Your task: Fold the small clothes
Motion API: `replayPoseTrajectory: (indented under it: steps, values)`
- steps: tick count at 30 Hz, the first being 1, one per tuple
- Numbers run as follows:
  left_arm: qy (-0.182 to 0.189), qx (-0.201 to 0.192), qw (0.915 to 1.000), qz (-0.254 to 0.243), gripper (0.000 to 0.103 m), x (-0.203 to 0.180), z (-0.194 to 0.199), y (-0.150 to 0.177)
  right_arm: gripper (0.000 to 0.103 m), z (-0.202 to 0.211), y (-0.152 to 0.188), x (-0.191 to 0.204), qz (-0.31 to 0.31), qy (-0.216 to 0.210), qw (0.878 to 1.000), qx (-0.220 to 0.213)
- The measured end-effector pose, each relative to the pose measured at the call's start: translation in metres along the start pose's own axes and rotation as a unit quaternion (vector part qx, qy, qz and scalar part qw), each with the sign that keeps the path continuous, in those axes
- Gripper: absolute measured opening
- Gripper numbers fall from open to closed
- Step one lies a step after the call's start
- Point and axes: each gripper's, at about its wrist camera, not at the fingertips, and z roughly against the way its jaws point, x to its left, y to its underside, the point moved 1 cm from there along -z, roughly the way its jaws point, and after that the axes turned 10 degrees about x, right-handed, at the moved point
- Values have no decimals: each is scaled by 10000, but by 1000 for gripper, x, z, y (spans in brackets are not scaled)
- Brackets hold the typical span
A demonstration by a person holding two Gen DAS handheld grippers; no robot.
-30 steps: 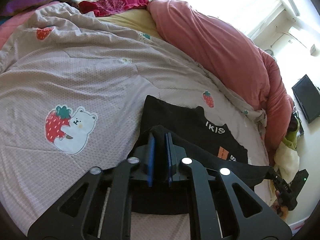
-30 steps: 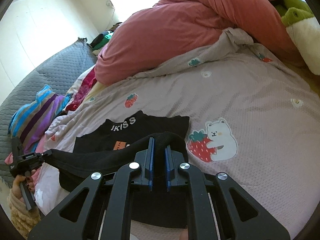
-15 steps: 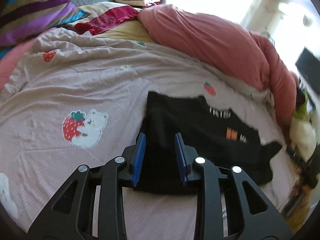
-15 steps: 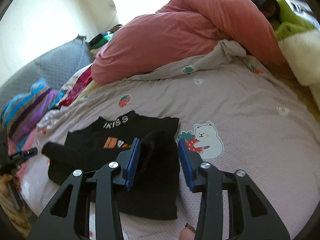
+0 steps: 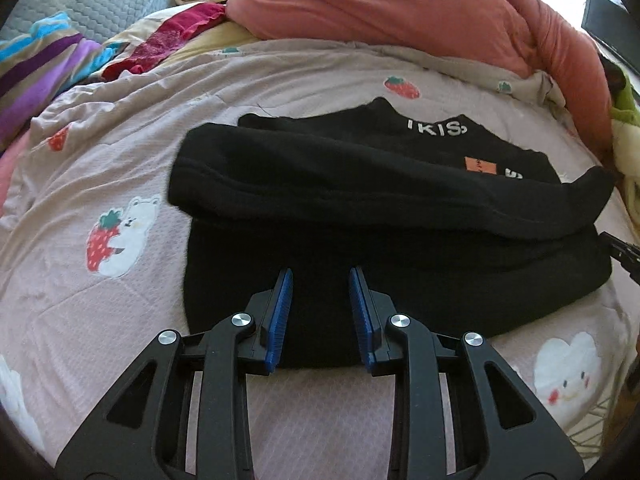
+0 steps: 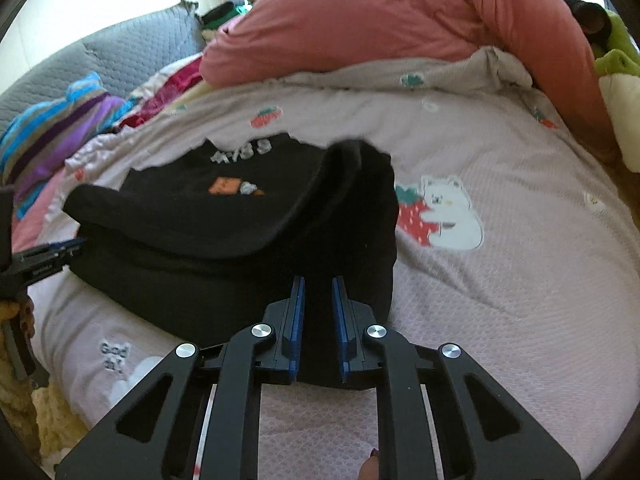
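We see the black top (image 5: 360,184) lying on the bedspread (image 5: 132,312) with one flap folded across its printed front, the pink duvet (image 5: 400,4) bunched well behind it. The left gripper (image 5: 320,312) hangs at the top's near edge, its jaws apart and pinching nothing. The right gripper (image 6: 318,320) has just been closing; its jaws stand narrowly apart at the other near edge with black cloth showing between them, and we cannot tell whether the pads (image 6: 297,316) press it.

We note a black top (image 5: 360,184) with white lettering and an orange patch; pale pink bedspread (image 5: 100,320) printed with strawberries and bears; far, a salmon duvet (image 5: 400,4).
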Motion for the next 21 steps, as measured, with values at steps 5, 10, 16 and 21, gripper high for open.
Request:
replayPoseTrajectory:
  steps: [5,10,16,21]
  values:
    - [-62,-42,10000,-2,21,-2,-8,-11,13,-15,-12,6,70,-13,10000,10]
    - [9,-70,9999,74,21,0,-11,-27,13,-26,-35,9,72,-68,9999,-44]
    - [106,-82,9998,161,21,5,-13,-50,13,-29,-65,3,-26,-77,9998,-199]
    - [203,-194,9989,380,22,16,-8,-74,13,-31,-87,-11,-286,8,9991,-327]
